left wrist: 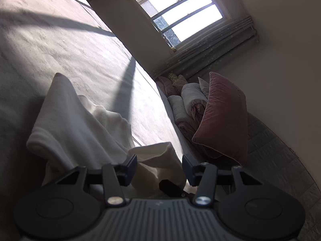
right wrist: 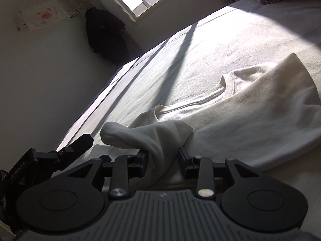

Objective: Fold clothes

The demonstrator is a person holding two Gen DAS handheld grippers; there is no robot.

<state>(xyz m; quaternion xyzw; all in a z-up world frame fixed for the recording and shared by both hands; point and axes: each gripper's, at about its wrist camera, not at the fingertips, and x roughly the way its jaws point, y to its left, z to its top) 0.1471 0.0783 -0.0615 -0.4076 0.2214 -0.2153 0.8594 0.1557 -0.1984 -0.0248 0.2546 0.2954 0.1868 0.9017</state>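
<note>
On the bed (right wrist: 180,64), both grippers' fingers (right wrist: 143,161) stand released around the white sweater (right wrist: 250,120).

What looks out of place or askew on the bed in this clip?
The white sweatshirt lies rumpled rather than flat: one sleeve is bunched up between the right gripper's fingers. Nothing looks spilled or damaged.

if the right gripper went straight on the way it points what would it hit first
Most likely the bunched sleeve of the cream knitted sweater, which already sits between the right gripper fingers. Beyond it lies the white bed sheet; depth is hard to judge.
</note>
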